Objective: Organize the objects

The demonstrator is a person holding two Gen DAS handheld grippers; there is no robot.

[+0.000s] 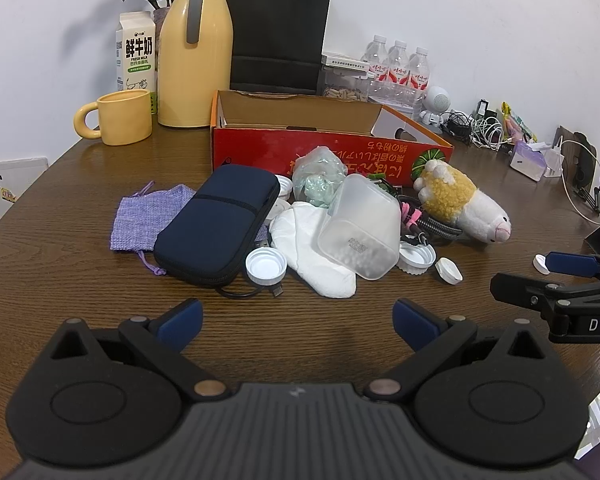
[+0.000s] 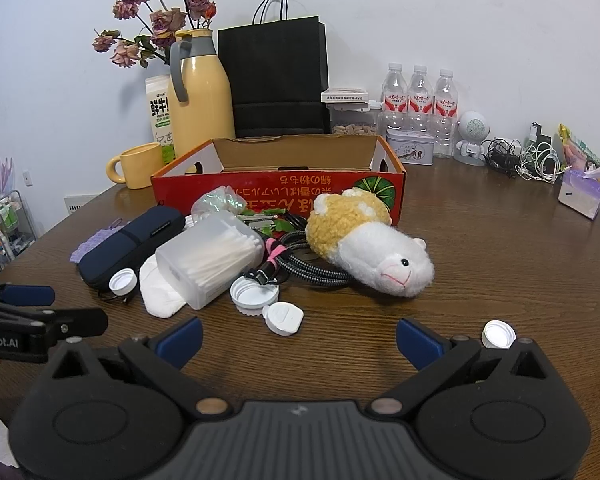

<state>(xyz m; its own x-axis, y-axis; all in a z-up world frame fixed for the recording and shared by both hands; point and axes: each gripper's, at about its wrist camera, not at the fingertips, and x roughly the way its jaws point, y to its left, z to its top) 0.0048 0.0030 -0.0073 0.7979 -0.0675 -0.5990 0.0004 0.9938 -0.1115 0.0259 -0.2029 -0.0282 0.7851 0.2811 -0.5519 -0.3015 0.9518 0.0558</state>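
Clutter heaped mid-desk before an empty red box

On the brown desk [image 2: 500, 240], the red box [image 2: 278, 184] sits toward the far edge; before it lie the plush sheep [image 2: 372, 248], navy pouch [image 1: 220, 224], and swab tub [image 2: 208, 260]. Left tongs [image 1: 298, 320] and right tongs [image 2: 298, 338] both released, over the near edge.
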